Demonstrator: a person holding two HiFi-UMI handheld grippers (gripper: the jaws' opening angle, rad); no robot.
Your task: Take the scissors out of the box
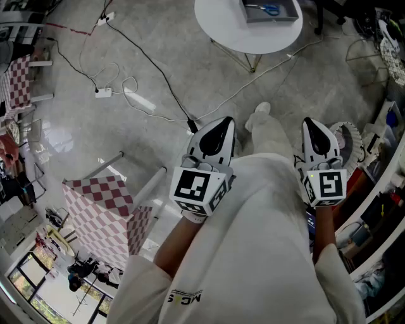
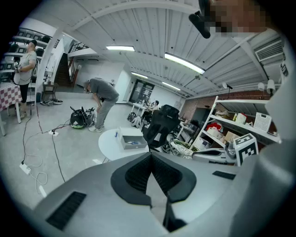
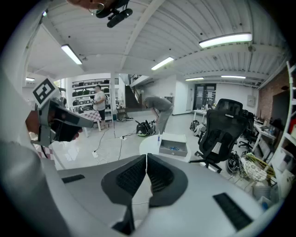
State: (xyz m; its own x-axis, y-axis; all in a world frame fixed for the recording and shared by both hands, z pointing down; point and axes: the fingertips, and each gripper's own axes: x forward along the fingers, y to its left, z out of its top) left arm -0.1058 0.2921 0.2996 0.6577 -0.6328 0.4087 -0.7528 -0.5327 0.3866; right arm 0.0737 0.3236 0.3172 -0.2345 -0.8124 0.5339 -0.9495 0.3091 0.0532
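Observation:
A grey open box stands on a round white table far ahead, with blue-handled scissors lying in it. Both grippers are held close to the person's body, well short of the table. My left gripper and my right gripper are shut with nothing between their jaws. In the left gripper view the box shows beyond the closed left gripper. The right gripper view has the box and the scissors past the closed right gripper.
Cables and a power strip lie on the floor at the left. A checkered-cloth table stands near left. A black office chair is behind the round table. Shelves line the right. A person bends over farther back.

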